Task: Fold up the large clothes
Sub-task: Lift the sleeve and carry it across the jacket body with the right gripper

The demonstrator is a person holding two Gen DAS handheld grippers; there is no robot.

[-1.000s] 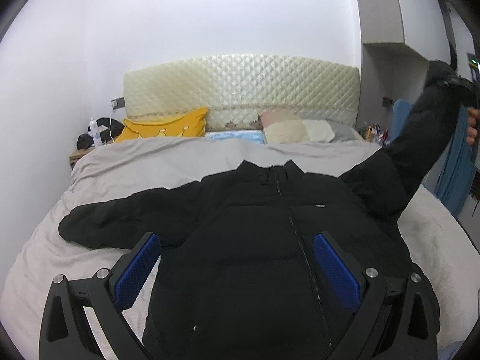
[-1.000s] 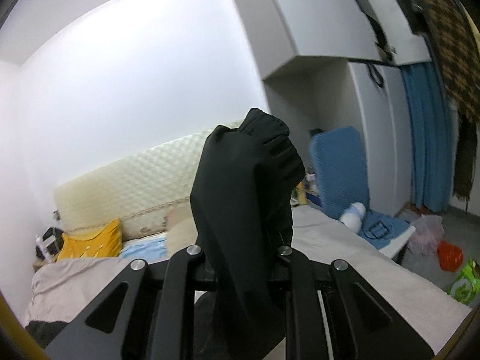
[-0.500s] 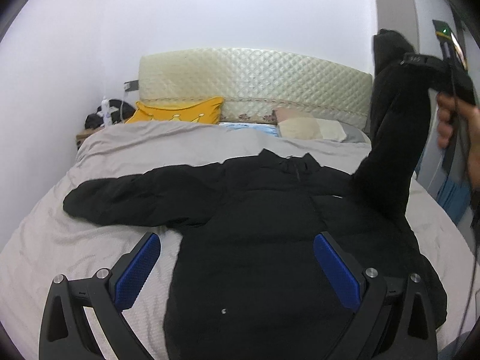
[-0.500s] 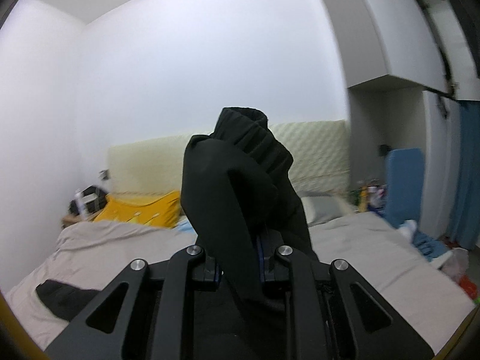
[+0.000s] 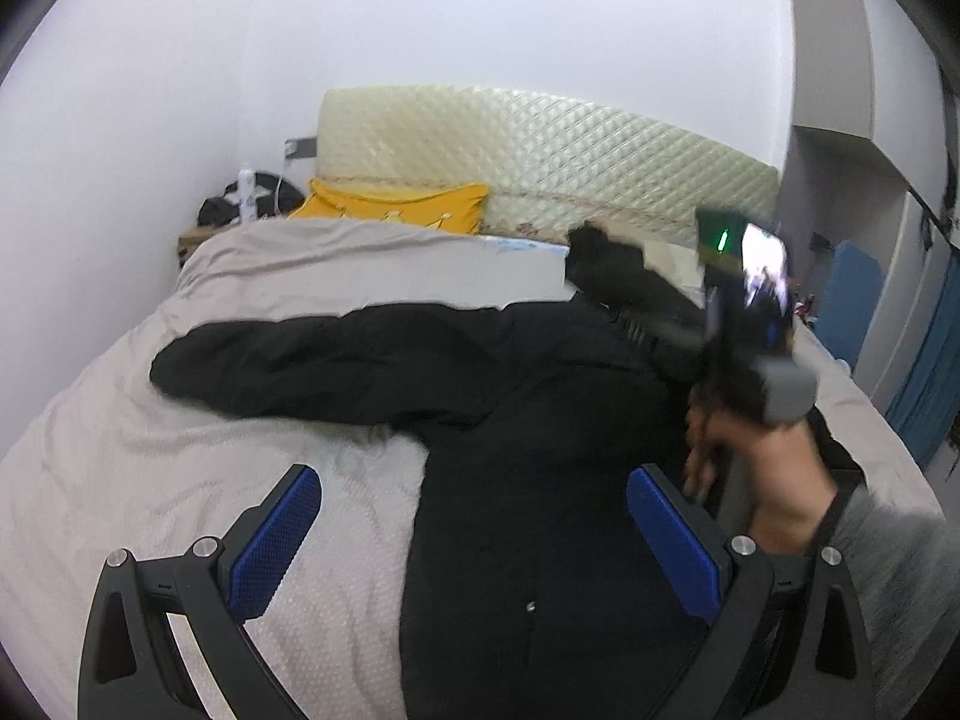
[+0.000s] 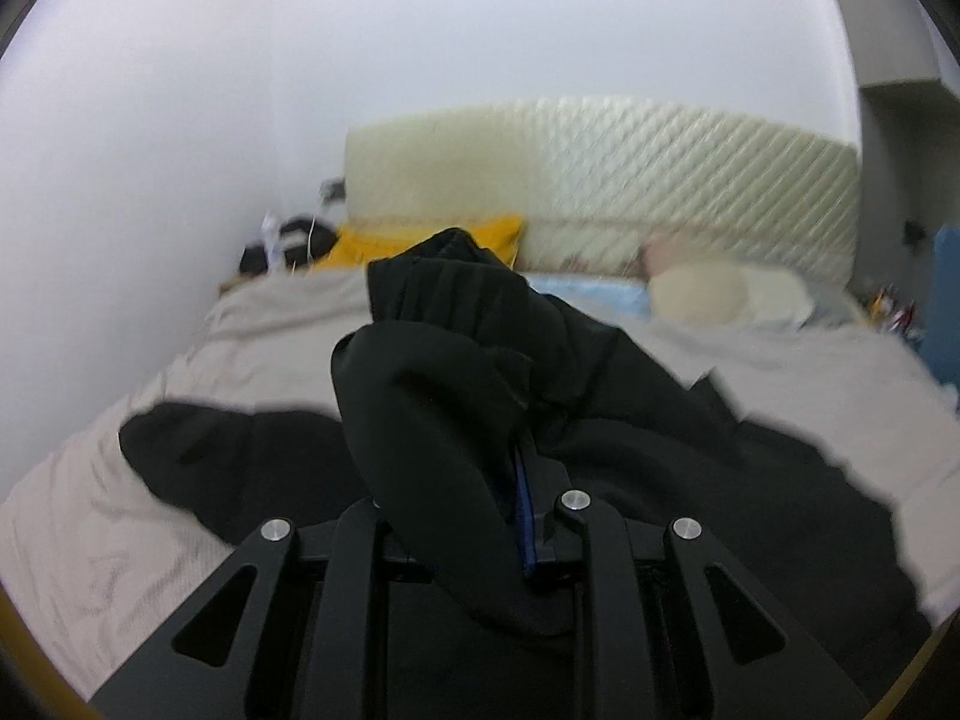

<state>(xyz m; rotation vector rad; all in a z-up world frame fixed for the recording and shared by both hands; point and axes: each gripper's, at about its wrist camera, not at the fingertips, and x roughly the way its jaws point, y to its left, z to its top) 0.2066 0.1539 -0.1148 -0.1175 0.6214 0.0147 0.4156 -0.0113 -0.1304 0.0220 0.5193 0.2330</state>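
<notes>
A black puffer jacket lies face up on the bed, its left sleeve stretched out flat to the left. My left gripper is open and empty above the jacket's lower body. My right gripper is shut on the jacket's right sleeve, the cuff standing up ahead of the fingers. In the left wrist view the right gripper holds that sleeve low over the jacket's chest, with the person's hand behind it.
The bed has a beige cover, a quilted cream headboard, a yellow pillow and pale pillows. A nightstand with dark clutter stands at far left. A blue chair and blue curtain are at right.
My right gripper has swung the right sleeve from raised high at the right down and leftward over the jacket's chest. My left gripper stays open above the jacket.
</notes>
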